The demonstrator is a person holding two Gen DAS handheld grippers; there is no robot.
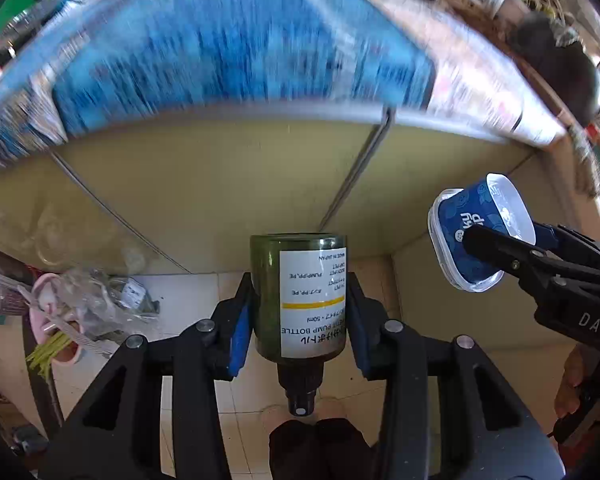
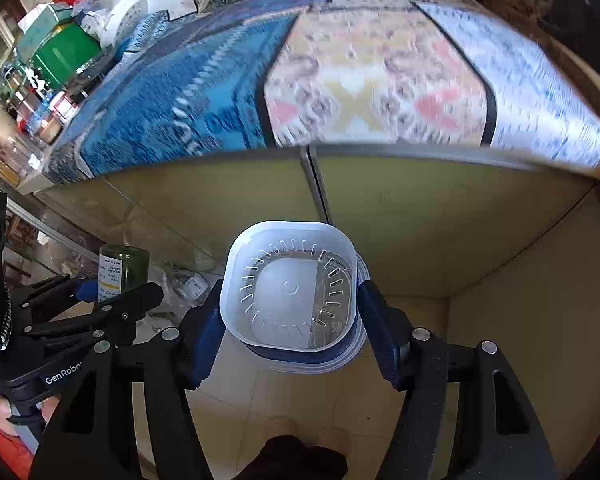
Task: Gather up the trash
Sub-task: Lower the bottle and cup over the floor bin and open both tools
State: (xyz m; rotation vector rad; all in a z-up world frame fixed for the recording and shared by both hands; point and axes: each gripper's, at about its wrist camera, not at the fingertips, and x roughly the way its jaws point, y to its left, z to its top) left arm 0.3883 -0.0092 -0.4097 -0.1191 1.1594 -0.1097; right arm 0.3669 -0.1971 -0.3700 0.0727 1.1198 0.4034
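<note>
In the left wrist view, the left gripper (image 1: 298, 316) has its two blue-padded fingers (image 1: 239, 332) closed partway onto a small green pump bottle (image 1: 298, 296), one pad pressed to each side of it. The bottle lies along the fingers with its black pump nozzle pointing back toward the camera and its white label facing up. The right gripper (image 1: 496, 252) enters from the right of that view, pinching a blue plastic cup (image 1: 476, 232) by its wall, the cup tilted with its open mouth turned up and away.

The right wrist view shows the same cup (image 2: 292, 292) clamped between the right gripper's (image 2: 292, 312) blue pads (image 2: 204, 340), its white inside and ribbed bottom facing the camera.

Both items hang over pale floor tiles (image 1: 188, 300). Beyond them stands a yellowish cabinet front (image 2: 440, 216), and above it a blue patterned cloth (image 1: 240, 52), blurred.
</note>
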